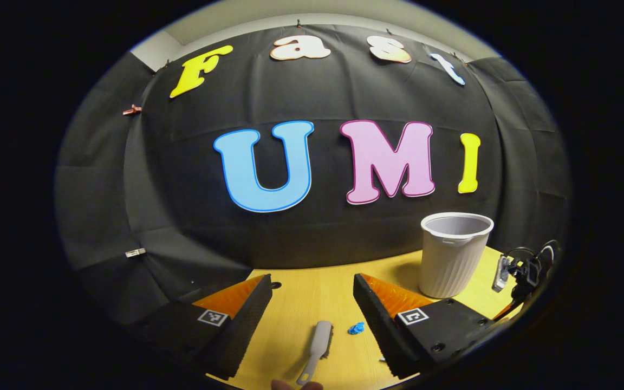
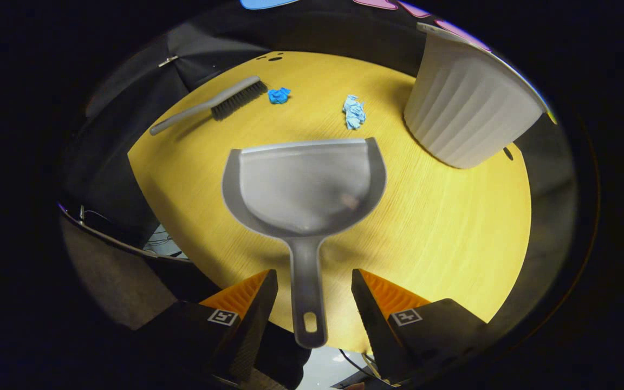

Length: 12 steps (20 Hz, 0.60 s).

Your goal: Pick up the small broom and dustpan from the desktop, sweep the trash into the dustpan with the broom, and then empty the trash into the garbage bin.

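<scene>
A grey dustpan point(image 2: 304, 184) lies flat on the yellow desktop point(image 2: 442, 227), its handle point(image 2: 307, 292) running back between the fingers of my open right gripper point(image 2: 312, 281) without touching them. Beyond it lie the small grey broom point(image 2: 212, 105), a dark blue scrap point(image 2: 279, 95) and a light blue crumpled scrap point(image 2: 353, 112). The ribbed grey garbage bin point(image 2: 466, 111) stands at the right. In the left gripper view the broom point(image 1: 317, 344) lies below my open left gripper point(image 1: 312, 284), with the blue scrap point(image 1: 356, 327) beside its bristles and the bin point(image 1: 453, 254) to the right.
The other gripper point(image 1: 526, 271) hangs past the bin in the left gripper view, at the desk's right edge. The black cloth wall rises close behind the desk point(image 1: 312, 303). Cables point(image 2: 163, 249) hang below the desk's near-left edge.
</scene>
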### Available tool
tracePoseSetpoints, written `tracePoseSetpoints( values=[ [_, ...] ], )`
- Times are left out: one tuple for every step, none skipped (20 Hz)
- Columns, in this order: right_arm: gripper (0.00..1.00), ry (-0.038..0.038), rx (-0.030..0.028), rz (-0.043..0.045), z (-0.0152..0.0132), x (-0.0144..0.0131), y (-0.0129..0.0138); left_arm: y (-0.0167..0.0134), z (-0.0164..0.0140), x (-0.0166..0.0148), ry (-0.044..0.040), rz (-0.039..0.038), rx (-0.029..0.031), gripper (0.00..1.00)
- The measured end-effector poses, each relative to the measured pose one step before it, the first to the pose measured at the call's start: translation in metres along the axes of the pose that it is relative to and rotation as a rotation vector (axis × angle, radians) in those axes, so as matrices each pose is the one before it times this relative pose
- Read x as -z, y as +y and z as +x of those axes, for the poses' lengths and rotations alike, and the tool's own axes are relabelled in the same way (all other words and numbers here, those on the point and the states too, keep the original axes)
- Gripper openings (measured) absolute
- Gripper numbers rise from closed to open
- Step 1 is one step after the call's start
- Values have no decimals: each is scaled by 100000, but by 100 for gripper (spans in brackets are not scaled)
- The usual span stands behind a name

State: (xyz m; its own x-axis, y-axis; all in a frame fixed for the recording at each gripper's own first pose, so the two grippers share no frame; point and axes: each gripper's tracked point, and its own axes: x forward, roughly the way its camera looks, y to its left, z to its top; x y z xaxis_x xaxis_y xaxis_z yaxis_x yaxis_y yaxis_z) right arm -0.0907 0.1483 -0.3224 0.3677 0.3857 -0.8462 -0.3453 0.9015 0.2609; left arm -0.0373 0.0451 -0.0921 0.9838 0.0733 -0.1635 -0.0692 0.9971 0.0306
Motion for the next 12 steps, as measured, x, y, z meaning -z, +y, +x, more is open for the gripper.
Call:
tracePoseSetpoints(
  values=[
    [86, 1164, -167, 1109, 711, -12, 80, 424, -128, 491, 706, 10, -892, 98],
    [84, 1395, -396, 869, 729, -121, 138, 305, -95, 242, 628, 218, -640, 98],
    [92, 1786, -264, 333, 613, 75, 143, 334, -147, 392, 569, 300, -592, 98],
    [85, 1059, -296, -209, 633, -141, 188, 284, -72, 148, 457, 260, -557, 98],
    [85, 423, -102, -472, 338, -271, 204, 216, -81, 359, 568, 157, -288, 98],
    [85, 563, -307, -186, 464, -272, 256, 240, -38, 249, 557, 48, -340, 98],
    [85, 283, -57, -48, 348, -281, 73, 174, -57, 389, 776, 77, -331, 98],
    [84, 329, -33, -192, 300, -248, 56, 221, -11, 247, 710, 29, -359, 98],
    [90, 790, 311, -30, 347, -73, -18, 86, 22, 387, 817, 67, -59, 98],
    [79, 1197, 484, 364, 312, -2, -82, 35, 15, 182, 634, 82, 170, 98],
    [81, 914, 897, 412, 317, 31, -164, 37, 94, 363, 590, 177, 138, 97],
    [65, 747, 1151, 278, 260, 118, -219, 131, 97, 132, 603, 213, 107, 97]
  ],
)
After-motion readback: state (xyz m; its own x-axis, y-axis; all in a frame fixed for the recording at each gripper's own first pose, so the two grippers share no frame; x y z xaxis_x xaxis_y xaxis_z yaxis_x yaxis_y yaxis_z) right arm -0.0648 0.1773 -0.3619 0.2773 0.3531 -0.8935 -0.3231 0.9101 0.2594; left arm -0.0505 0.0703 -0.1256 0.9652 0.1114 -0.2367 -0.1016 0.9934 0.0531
